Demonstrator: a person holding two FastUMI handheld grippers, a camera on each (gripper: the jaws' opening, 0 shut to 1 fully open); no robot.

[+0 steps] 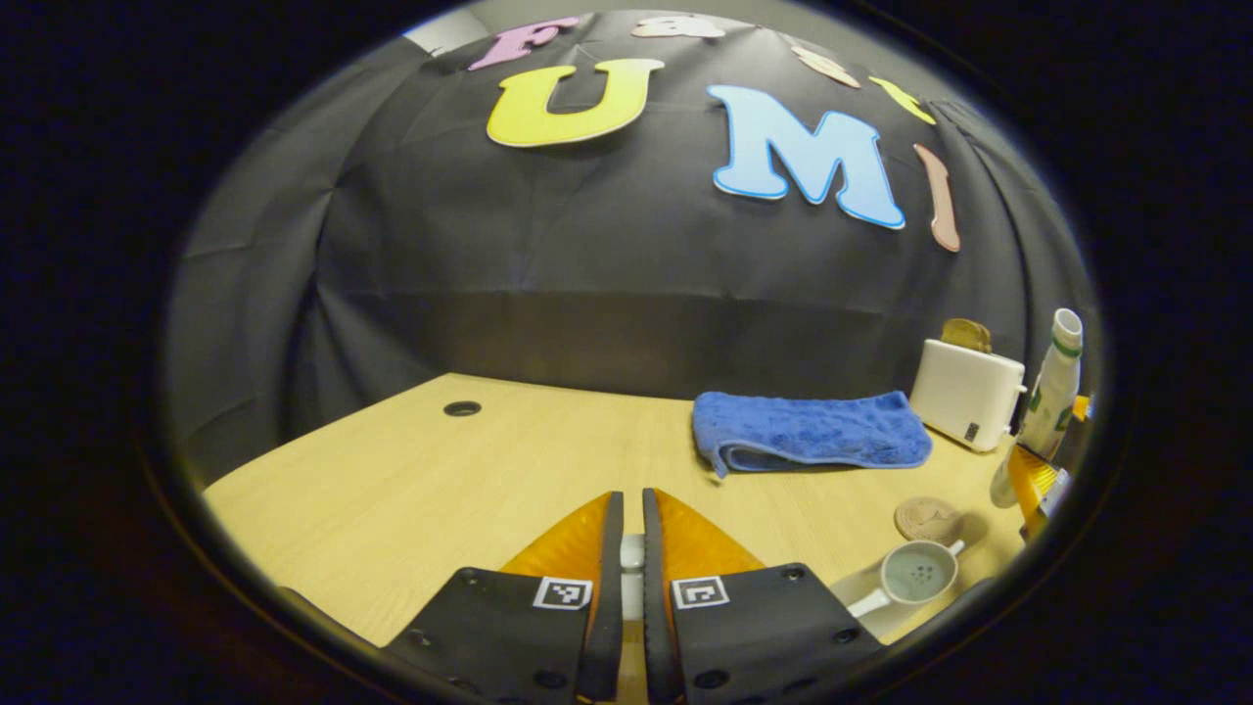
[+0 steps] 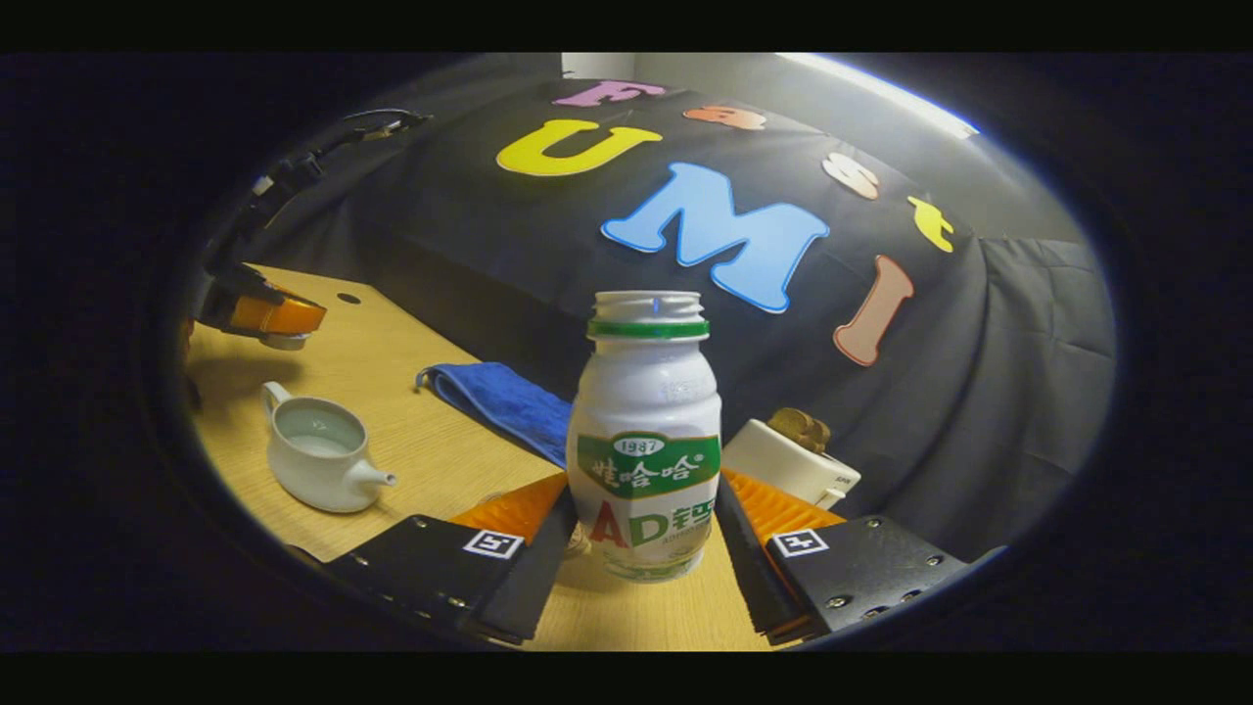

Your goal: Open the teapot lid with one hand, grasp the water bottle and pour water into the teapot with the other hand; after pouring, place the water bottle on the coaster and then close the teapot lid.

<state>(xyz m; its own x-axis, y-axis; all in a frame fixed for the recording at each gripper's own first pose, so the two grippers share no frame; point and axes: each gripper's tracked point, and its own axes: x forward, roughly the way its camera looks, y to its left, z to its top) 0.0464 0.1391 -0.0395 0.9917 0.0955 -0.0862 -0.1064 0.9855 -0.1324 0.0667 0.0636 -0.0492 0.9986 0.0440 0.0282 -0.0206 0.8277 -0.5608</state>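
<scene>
bottle (image 2: pixel 646 441) upright betw right gripper (image 2: pixel 641 548) fingers, prob. gripped.

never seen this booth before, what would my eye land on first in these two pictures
First the white water bottle, cap off, standing upright between the right gripper fingers at the middle of the right gripper view. Next the white teapot, open and lidless, on the wooden table to its left, with the left gripper raised above it, closed on something small and white. A blue towel lies at the back, beside a white toaster.
</scene>
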